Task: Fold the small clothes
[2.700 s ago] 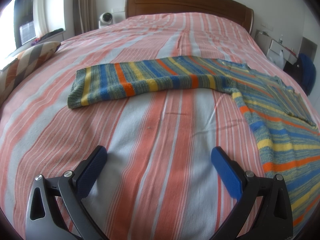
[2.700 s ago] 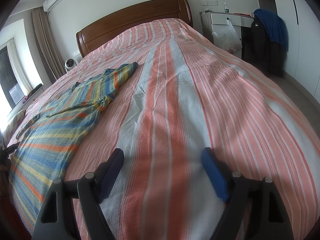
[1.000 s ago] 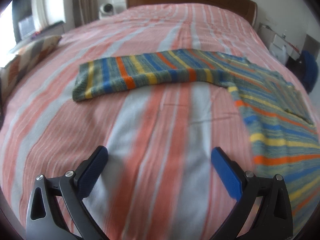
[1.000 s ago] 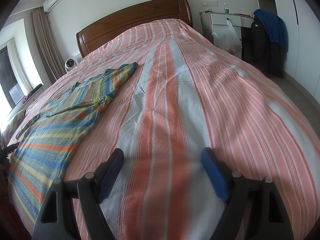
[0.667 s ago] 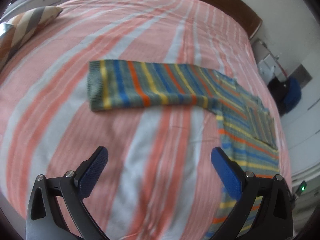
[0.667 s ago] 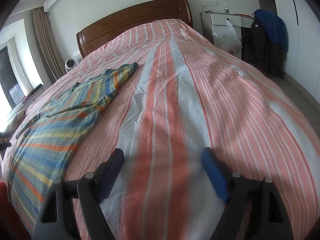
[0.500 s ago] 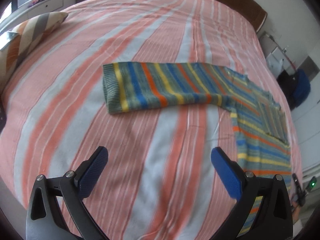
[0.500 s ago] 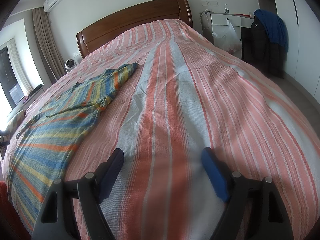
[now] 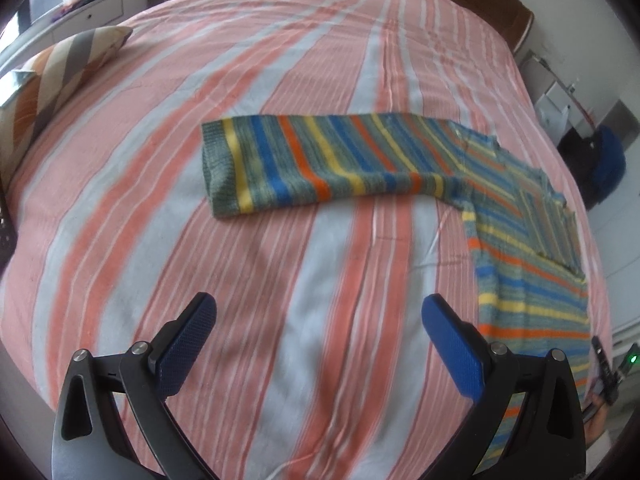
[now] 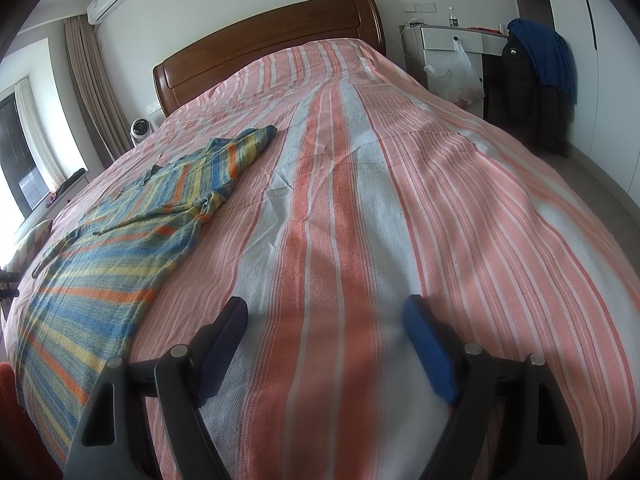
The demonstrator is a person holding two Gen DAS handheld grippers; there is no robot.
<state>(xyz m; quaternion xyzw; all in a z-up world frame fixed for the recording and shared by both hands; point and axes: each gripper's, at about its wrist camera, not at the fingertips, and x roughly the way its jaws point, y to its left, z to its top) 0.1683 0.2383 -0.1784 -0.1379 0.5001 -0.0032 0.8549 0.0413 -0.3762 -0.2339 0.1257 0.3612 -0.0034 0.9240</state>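
Note:
A striped knit sweater (image 9: pixel 520 216) in blue, yellow, orange and grey lies flat on the bed. One sleeve (image 9: pixel 304 164) stretches left across the bedspread. My left gripper (image 9: pixel 318 320) is open and empty, held above the bed short of that sleeve. In the right wrist view the sweater (image 10: pixel 132 240) lies at the left, its other sleeve (image 10: pixel 244 148) pointing toward the headboard. My right gripper (image 10: pixel 324 320) is open and empty over bare bedspread, to the right of the sweater.
The bed (image 10: pixel 400 200) has a pink and white striped cover and a wooden headboard (image 10: pixel 272 44). A striped cushion (image 9: pixel 60 68) lies at the left edge. A white desk with a bag (image 10: pixel 452 68) and a chair with dark clothes (image 10: pixel 536 80) stand at the right.
My left gripper has risen and tilted down, so the sleeve now appears nearer the centre of its view. My right gripper has not moved. Both stay open.

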